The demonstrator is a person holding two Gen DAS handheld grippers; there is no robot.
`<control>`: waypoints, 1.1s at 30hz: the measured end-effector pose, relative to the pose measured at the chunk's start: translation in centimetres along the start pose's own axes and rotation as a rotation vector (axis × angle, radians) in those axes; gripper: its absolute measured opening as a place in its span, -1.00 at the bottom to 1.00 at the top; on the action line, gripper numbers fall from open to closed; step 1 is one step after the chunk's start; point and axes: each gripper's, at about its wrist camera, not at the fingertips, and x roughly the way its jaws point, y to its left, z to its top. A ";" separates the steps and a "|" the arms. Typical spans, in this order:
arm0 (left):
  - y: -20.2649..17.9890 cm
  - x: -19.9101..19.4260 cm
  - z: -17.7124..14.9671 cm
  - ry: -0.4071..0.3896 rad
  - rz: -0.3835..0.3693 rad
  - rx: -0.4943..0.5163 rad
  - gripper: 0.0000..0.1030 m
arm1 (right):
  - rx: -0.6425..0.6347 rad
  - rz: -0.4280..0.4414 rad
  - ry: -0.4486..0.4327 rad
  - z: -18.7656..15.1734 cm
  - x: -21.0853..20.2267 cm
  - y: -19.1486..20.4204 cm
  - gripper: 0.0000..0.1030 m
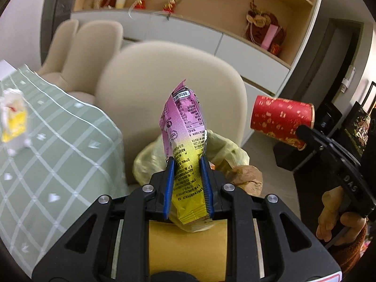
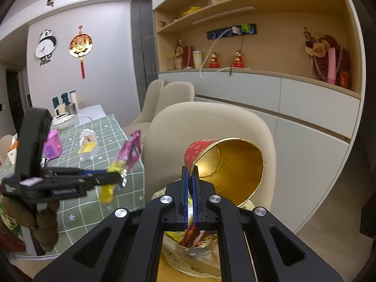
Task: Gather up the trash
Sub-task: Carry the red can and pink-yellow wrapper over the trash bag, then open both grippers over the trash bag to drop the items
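Note:
My left gripper is shut on a pink and yellow snack wrapper that sticks up between the blue pads. It hangs over a pale yellow trash bag holding brown paper, in front of a beige chair. My right gripper is shut on the rim of a red paper cup with a gold inside, tipped on its side. In the left wrist view the red cup is at the right, held by the right gripper. In the right wrist view the left gripper holds the wrapper at the left. The trash bag lies below the right gripper.
A table with a green checked cloth is at the left, bearing a white and yellow toy, a pink box and bowls. A beige chair stands behind the bag. White cabinets and wooden shelves fill the back wall.

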 end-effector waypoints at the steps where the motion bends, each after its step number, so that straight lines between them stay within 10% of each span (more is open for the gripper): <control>1: -0.2 0.6 -0.1 0.011 -0.008 0.003 -0.59 | 0.001 -0.003 0.001 0.0 0.1 -0.2 -0.90; 7: -1.7 5.5 0.2 0.064 -0.051 0.037 -0.53 | 0.027 -0.032 0.023 -0.2 1.2 -2.1 -0.90; 11: -1.4 6.9 0.8 0.051 -0.060 0.003 -0.10 | 0.052 -0.031 0.029 -0.7 1.9 -3.0 -0.90; 27: 2.5 -1.7 -0.5 -0.020 0.032 -0.026 0.01 | 0.063 0.080 0.190 -3.3 10.2 0.0 -0.86; 33: 3.4 -3.1 -1.4 -0.019 0.045 -0.055 0.01 | 0.057 0.054 0.235 -5.2 10.9 0.7 -0.28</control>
